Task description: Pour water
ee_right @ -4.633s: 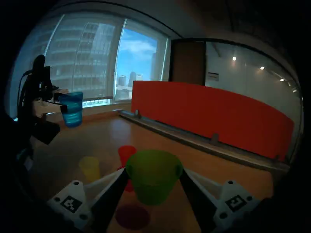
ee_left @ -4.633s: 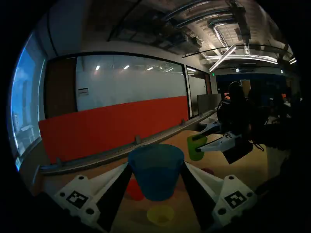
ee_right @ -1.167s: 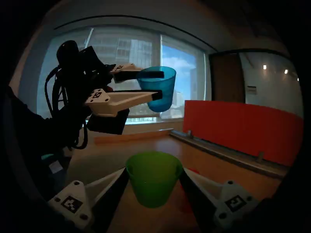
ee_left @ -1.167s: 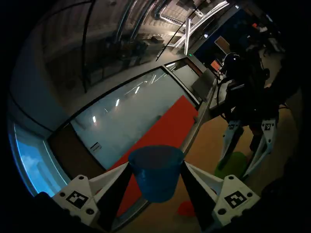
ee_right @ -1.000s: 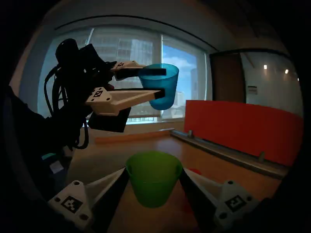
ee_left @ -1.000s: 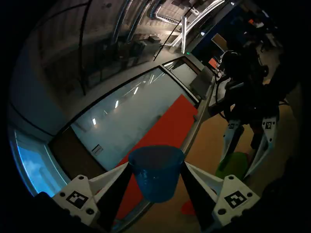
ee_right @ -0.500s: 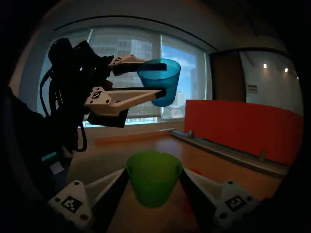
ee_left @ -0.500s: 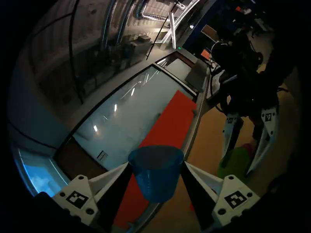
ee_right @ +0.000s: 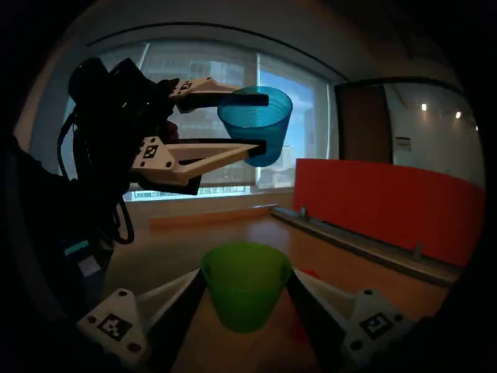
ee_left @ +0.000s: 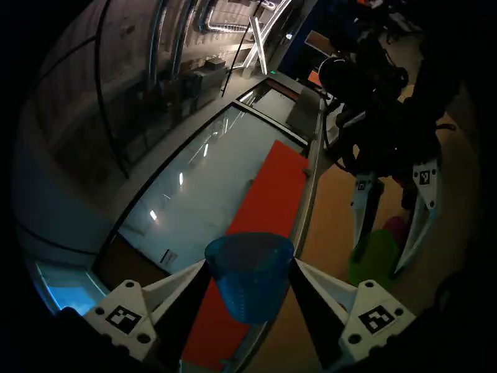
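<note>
My left gripper (ee_left: 248, 283) is shut on a translucent blue cup (ee_left: 250, 275), and its view is rolled far to one side. In the right gripper view that blue cup (ee_right: 256, 124) hangs high in the air, tilted, held by the left gripper (ee_right: 261, 122) above and a little behind the green cup. My right gripper (ee_right: 245, 292) is shut on the green cup (ee_right: 246, 283), held upright low over the wooden table (ee_right: 186, 248). In the left gripper view the green cup (ee_left: 374, 256) sits between the right gripper's fingers (ee_left: 363, 208) at the right.
An orange partition (ee_right: 385, 205) with a metal rail runs along the table's far side. A red cup (ee_right: 310, 275) peeks out behind the green one. A person's dark sleeve and cables (ee_right: 93, 161) hold the left gripper. Windows stand behind.
The left gripper has risen with the blue cup and tilted it further over the green cup. The right gripper and green cup have stayed in place.
</note>
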Demonstrator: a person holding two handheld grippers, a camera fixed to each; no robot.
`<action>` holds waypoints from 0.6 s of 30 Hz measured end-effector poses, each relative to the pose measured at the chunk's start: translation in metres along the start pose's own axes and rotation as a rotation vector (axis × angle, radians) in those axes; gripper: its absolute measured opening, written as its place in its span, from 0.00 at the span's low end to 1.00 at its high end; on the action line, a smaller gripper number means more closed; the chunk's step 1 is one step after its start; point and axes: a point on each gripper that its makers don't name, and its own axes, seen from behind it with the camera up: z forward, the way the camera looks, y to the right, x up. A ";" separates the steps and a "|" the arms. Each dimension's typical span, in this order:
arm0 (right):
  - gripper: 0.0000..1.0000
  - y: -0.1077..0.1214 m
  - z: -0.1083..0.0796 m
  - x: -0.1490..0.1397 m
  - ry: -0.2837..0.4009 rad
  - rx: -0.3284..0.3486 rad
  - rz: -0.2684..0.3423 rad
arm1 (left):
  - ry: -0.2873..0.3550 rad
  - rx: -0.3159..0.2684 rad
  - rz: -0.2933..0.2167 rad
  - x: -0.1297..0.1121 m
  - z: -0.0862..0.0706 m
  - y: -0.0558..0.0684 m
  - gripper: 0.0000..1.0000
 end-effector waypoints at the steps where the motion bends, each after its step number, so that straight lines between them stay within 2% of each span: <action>1: 0.91 0.000 0.000 0.001 0.000 0.000 -0.001 | -0.001 -0.002 0.006 0.000 0.000 0.001 0.85; 18: 0.91 0.003 -0.002 0.000 0.001 -0.005 -0.010 | -0.005 -0.003 0.070 0.005 0.005 0.000 0.85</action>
